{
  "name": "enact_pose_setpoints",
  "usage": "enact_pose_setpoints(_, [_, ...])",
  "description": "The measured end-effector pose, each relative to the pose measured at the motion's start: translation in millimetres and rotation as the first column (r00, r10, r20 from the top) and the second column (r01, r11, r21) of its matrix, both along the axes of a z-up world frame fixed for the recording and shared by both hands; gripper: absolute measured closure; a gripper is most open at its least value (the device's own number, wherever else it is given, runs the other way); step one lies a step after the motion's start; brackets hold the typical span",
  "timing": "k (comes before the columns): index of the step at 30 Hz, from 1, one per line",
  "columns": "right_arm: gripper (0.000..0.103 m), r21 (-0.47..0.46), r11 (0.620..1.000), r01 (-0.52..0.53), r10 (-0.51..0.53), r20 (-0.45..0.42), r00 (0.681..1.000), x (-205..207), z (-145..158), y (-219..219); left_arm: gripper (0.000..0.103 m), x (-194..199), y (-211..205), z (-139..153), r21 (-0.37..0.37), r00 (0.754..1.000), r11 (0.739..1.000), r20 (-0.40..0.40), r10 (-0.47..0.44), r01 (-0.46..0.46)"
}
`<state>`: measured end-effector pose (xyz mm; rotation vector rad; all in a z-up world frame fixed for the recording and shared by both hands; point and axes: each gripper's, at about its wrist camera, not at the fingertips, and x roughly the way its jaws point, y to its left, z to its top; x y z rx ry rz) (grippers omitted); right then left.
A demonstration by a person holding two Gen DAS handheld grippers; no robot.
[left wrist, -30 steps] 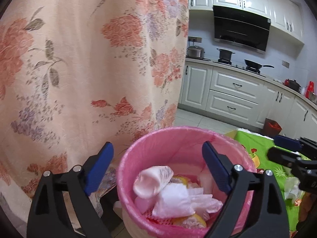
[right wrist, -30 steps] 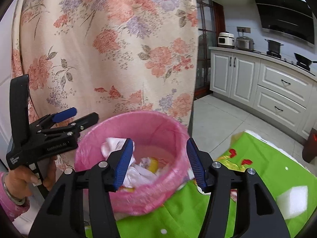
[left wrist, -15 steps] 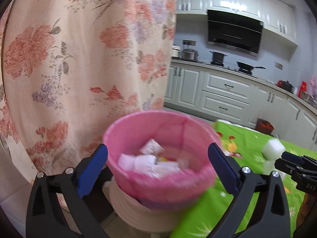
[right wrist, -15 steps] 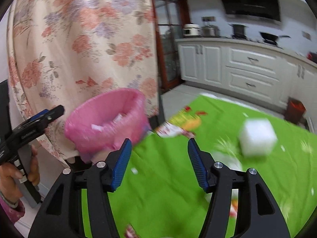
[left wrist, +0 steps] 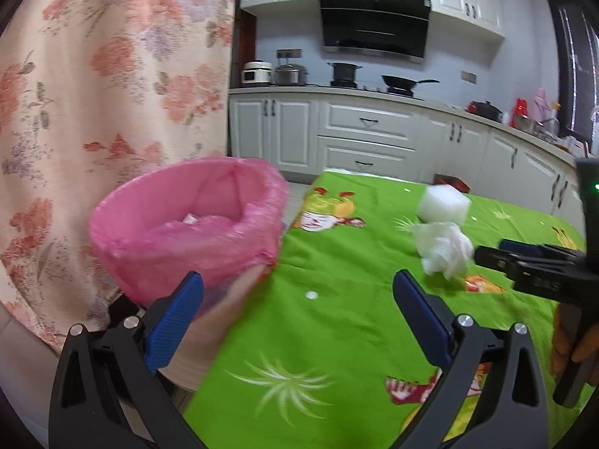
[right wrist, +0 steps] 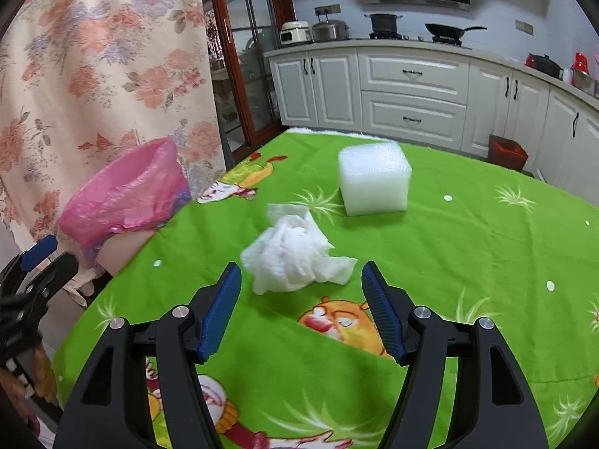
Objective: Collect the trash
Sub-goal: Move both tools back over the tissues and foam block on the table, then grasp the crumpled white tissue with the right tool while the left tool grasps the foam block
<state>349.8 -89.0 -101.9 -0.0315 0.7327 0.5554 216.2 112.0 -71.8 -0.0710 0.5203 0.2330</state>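
Your bin hides its own contents: past the pink liner's rim only a small white scrap shows, too small to tell what it is, and from the right wrist you see nothing inside. The bin's base is blurred and partly behind your left gripper. The cloth runs off the frame's bottom and right, so you cannot see the table's edge there. Your right gripper is cut by the frame edge in the left view, its far finger hidden. The countertop items at far right are too small to name.
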Motion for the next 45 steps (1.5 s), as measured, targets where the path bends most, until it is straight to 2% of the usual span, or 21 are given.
enact_pose_setpoints(4, [0.037, -0.023, 1.0, -0.019, 0.018, -0.014, 1.0, 15, -6, 9, 0.005, 2, -4, -4, 0.007, 1.0, 1.0, -0.014, -0.006, 0.006])
enact_pose_setpoints(6, [0.031, -0.016, 1.0, -0.024, 0.024, -0.023, 0.999, 21, -7, 15, 0.005, 3, 0, -6, 0.004, 1.0, 1.0, -0.024, 0.001, -0.001])
enact_pose_setpoints(13, [0.031, -0.061, 0.997, -0.053, 0.05, -0.056, 0.997, 42, -17, 39, 0.005, 5, 16, -10, -0.01, 0.998, 0.999, -0.047, 0.039, -0.04])
enact_pose_setpoints(16, [0.047, -0.067, 0.996, -0.06, 0.054, -0.088, 0.995, 44, -23, 40, 0.005, 7, 17, -10, -0.017, 0.998, 0.999, -0.048, 0.043, -0.043])
enact_pose_setpoints(18, [0.067, -0.065, 0.996, -0.057, 0.052, -0.079, 0.996, 40, -22, 35, 0.005, 10, 15, -10, -0.019, 0.998, 0.999, -0.05, 0.033, -0.034])
enact_pose_setpoints(22, [0.075, -0.072, 0.995, -0.066, 0.063, -0.043, 0.997, 30, -19, 28, 0.005, 21, 3, -10, -0.016, 0.999, 1.0, -0.051, 0.007, -0.008])
enact_pose_setpoints(27, [0.077, -0.06, 0.998, -0.011, 0.011, 0.001, 1.0, 20, -13, 4, 0.005, 42, -24, -5, -0.004, 0.999, 0.999, -0.031, -0.04, 0.04])
enact_pose_setpoints(34, [0.077, -0.021, 0.988, 0.15, -0.149, 0.041, 0.988, 16, -4, -62, 0.005, 88, -71, -5, 0.019, 0.994, 0.994, -0.039, -0.105, 0.106])
enact_pose_setpoints(41, [0.077, 0.011, 0.967, 0.253, -0.254, 0.057, 0.966, 19, 1, -119, 0.005, 154, -110, -11, -0.047, 0.996, 0.996, -0.047, -0.072, 0.07])
enact_pose_setpoints(45, [0.077, 0.039, 0.957, 0.288, -0.29, 0.068, 0.955, 23, 5, -139, 0.005, 189, -139, -18, -0.03, 0.996, 0.998, -0.068, -0.061, 0.059])
